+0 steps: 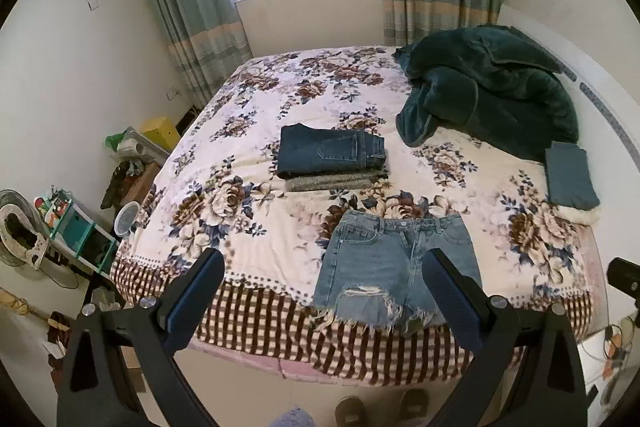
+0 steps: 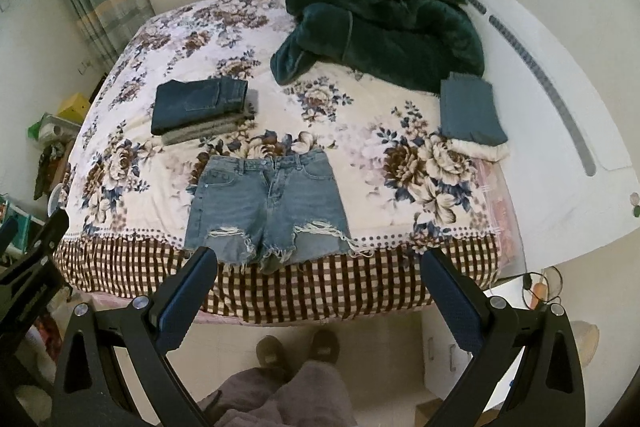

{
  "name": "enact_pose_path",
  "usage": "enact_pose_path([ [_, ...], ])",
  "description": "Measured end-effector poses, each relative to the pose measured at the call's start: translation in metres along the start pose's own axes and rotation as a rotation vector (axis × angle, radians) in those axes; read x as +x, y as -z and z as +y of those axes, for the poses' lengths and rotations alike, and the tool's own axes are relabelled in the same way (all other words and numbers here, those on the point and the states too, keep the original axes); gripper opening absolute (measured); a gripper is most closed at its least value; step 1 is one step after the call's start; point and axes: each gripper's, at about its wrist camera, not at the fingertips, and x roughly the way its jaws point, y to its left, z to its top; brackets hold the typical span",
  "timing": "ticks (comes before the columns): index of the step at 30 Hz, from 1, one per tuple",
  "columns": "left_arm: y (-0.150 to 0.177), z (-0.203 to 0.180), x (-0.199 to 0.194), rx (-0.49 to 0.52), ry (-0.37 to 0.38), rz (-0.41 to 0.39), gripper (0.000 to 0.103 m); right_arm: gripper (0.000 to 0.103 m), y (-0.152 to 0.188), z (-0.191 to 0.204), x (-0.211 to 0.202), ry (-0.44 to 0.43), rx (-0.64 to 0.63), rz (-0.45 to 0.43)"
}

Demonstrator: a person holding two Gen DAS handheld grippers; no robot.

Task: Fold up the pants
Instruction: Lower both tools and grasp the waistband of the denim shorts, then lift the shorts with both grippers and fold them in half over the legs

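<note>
Light blue denim shorts (image 1: 394,267) (image 2: 266,209) with frayed hems lie flat and unfolded at the near edge of the bed, waistband away from me. My left gripper (image 1: 324,267) is open and empty, held above the bed's near edge, its right finger over the shorts' right side. My right gripper (image 2: 318,265) is open and empty, just in front of the shorts' hems. Neither touches the shorts.
A stack of folded dark jeans (image 1: 332,151) (image 2: 200,103) over grey pants lies mid-bed. A dark green blanket (image 1: 488,95) (image 2: 384,27) is heaped at the far right, with a folded blue cloth (image 1: 570,175) (image 2: 470,109) beside it. Cluttered shelves (image 1: 76,227) stand left of the bed. My feet (image 2: 298,351) are on the floor below.
</note>
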Motion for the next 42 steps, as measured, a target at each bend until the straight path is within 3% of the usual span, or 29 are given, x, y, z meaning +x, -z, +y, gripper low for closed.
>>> enact_pose_path([
  [6,-0.008,-0.055,0.067,-0.018,0.012,0.099,0.101,0.103,-0.059,-0.051,0.092,-0.065,0.0,0.113],
  [11,0.007,-0.131,0.145,-0.034,-0.012,0.224,0.101,0.103,-0.123,-0.101,0.224,-0.137,-0.058,0.24],
  [15,0.044,-0.199,0.228,-0.093,0.059,0.379,0.101,0.103,-0.17,-0.125,0.357,-0.159,-0.157,0.319],
  [19,0.095,-0.276,0.31,-0.086,0.148,0.515,0.098,0.097,-0.191,-0.132,0.483,-0.213,-0.195,0.434],
  [22,0.129,-0.315,0.356,-0.083,0.189,0.604,0.088,0.092,-0.192,-0.126,0.566,-0.308,-0.188,0.541],
  [24,0.151,-0.338,0.389,-0.086,0.216,0.667,0.076,0.09,-0.193,-0.116,0.62,-0.375,-0.189,0.607],
  [26,0.167,-0.35,0.412,-0.092,0.231,0.713,0.064,0.087,-0.182,-0.103,0.643,-0.419,-0.178,0.654],
  [31,0.175,-0.352,0.415,-0.109,0.205,0.649,0.061,0.081,-0.167,-0.063,0.699,-0.574,-0.156,0.761],
  [32,0.174,-0.351,0.412,-0.103,0.201,0.641,0.053,0.076,-0.163,-0.053,0.701,-0.594,-0.158,0.767],
  [33,0.173,-0.347,0.407,-0.101,0.193,0.633,0.036,0.072,-0.161,-0.043,0.706,-0.62,-0.163,0.773],
  [35,0.169,-0.334,0.399,-0.128,0.189,0.619,0.013,0.057,-0.157,-0.029,0.709,-0.64,-0.181,0.776],
  [36,0.167,-0.326,0.397,-0.157,0.199,0.623,0.008,0.054,-0.155,-0.021,0.709,-0.643,-0.191,0.775],
  [37,0.165,-0.318,0.396,-0.188,0.216,0.629,0.007,0.043,-0.154,-0.014,0.709,-0.641,-0.2,0.767],
  [39,0.162,-0.31,0.394,-0.213,0.227,0.632,0.005,0.037,-0.152,-0.004,0.705,-0.618,-0.227,0.757],
  [41,0.156,-0.302,0.387,-0.223,0.233,0.621,0.004,0.023,-0.153,0.001,0.701,-0.592,-0.243,0.745],
  [42,0.152,-0.298,0.382,-0.229,0.236,0.614,0.004,0.021,-0.153,0.003,0.699,-0.578,-0.252,0.738],
])
